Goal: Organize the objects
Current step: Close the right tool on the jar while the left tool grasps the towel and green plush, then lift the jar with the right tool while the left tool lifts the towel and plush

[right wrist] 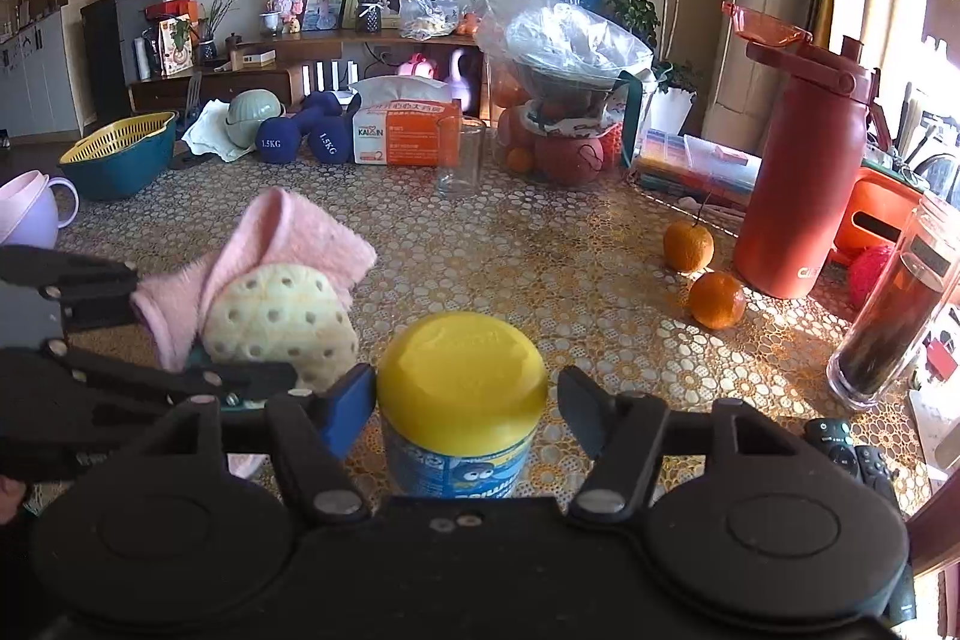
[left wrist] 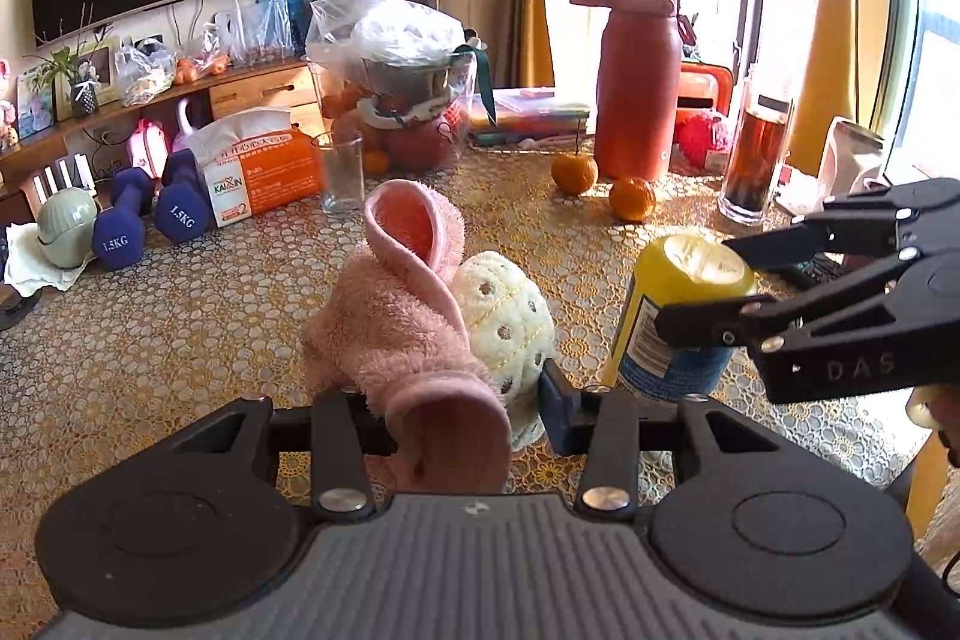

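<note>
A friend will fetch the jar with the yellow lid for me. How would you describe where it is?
Start at the tall red bottle on the table's window side. Nearer the camera than the two oranges stands the jar, between the right tongs. It alone has a yellow lid and blue label.

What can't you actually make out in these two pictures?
- Left wrist view: the pink towel covers the left gripper's left finger, so its hold is unclear.
- Right wrist view: the yellow-lidded jar's base sits behind the right gripper body; the label is mostly cut off.
- Both views: the sponge is partly wrapped by towel.
- Right wrist view: the bag-covered bowl's contents are blurred by plastic.
</note>
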{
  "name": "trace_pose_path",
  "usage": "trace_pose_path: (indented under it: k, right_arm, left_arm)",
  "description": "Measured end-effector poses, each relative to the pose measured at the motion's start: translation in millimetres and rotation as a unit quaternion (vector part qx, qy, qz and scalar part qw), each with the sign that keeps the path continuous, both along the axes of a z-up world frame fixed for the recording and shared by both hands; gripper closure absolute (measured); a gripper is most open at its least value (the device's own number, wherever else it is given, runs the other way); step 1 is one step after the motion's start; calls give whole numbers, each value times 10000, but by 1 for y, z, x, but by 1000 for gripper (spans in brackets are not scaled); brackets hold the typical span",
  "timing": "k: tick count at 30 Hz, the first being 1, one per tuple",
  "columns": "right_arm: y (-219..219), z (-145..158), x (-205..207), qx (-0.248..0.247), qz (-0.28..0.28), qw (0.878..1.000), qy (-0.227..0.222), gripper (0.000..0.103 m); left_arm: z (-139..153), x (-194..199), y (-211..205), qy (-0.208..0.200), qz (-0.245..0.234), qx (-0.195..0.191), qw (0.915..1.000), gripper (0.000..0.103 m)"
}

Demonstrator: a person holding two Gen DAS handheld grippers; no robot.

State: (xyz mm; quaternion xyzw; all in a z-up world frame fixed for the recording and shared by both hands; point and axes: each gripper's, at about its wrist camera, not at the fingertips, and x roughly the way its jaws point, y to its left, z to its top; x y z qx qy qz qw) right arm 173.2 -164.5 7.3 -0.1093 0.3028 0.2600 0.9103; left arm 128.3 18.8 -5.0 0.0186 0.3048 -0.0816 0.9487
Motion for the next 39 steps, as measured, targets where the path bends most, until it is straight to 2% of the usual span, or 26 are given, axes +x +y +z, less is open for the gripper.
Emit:
trace_pose_path:
  k: [5, 8, 11, 15, 19, 23, 29, 33, 36, 39]
  right_arm:
    - [1, -2, -11, -128, 137, 9996, -193, 42]
    - [2, -4, -22, -247, 220, 9988, -364, 42]
    - [2, -5, -31, -318, 259, 9979, -506, 42]
    - [4, -8, -42, -478, 391, 9954, -739, 42]
    - [5, -11, -48, -578, 444, 9932, -913, 42]
    - [-2, -10, -42, -374, 378, 9952, -820, 42]
    - [-3, -11, -42, -373, 415, 9945, -882, 42]
    - [-7, -11, -43, -314, 416, 9950, -858, 42]
    - [-11, -13, -47, -309, 484, 9944, -892, 42]
    - [-14, -14, -51, -315, 568, 9936, -923, 42]
  left_arm:
    - [31, -7, -2, -199, -291, -198, 9992, 60]
    - [47, -13, -19, -285, -685, -243, 9970, 60]
    - [55, -20, -44, -350, -1110, -41, 9932, 60]
    - [46, -24, -77, -302, -1441, 531, 9877, 61]
    - [34, -19, -80, -164, -1412, 534, 9884, 62]
    - [36, -17, -70, -156, -1183, 474, 9917, 62]
    - [32, -10, -48, -34, -607, 621, 9962, 63]
    - [26, -2, -24, 231, -462, 28, 9987, 63]
    - [24, 1, -26, 261, -581, -26, 9980, 63]
    - [19, 4, -34, 363, -939, -203, 9947, 63]
